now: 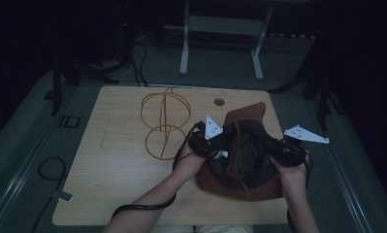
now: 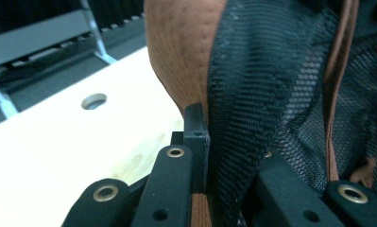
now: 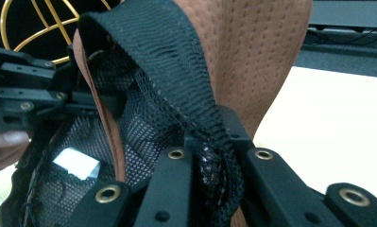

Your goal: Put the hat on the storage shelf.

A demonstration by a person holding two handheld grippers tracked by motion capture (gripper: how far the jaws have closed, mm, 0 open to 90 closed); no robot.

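A brown hat (image 1: 249, 190) with a black mesh lining lies crown down at the right of the wooden table (image 1: 113, 170). My left gripper (image 1: 219, 144) is shut on the black inner band at the hat's left rim; in the left gripper view the jaws (image 2: 224, 142) pinch that band beside the brown hat (image 2: 181, 47). My right gripper (image 1: 277, 149) is shut on the band at the right rim. In the right gripper view its jaws (image 3: 209, 137) clamp the bunched band of the hat (image 3: 252, 47), with the left gripper (image 3: 30, 99) across the opening.
A gold wire stand (image 1: 164, 121) of hoops rests on the table left of the hat, and its hoops (image 3: 44, 19) also appear in the right gripper view. A round hole (image 1: 219, 102) sits near the table's far edge. A white metal frame (image 1: 220, 43) stands on the floor beyond.
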